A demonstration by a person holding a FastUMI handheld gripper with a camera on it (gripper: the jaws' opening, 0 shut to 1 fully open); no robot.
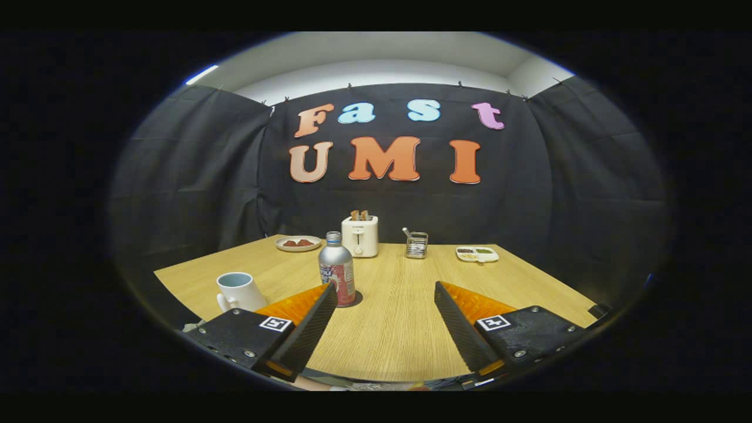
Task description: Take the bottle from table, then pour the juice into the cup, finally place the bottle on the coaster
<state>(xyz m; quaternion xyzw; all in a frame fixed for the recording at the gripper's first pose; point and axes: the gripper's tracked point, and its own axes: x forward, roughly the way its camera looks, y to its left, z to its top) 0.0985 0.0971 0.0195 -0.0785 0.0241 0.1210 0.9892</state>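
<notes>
Now claw (386,292) apart | bottle (337,268) on coaster (354,299) by left finger | cup (239,291) beside | toaster (360,235) beyond

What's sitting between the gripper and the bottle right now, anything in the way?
Nothing visible. The gripper is open over bare table, and the bottle stands just beyond the tip of the left finger. The cup sits off to the left, clear of that path.

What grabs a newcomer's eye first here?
The silver bottle, upright on a dark coaster just ahead of the left fingertip. The open gripper holds nothing, bare table between its fingers. A white cup stands left of the bottle, a toaster behind it.
</notes>
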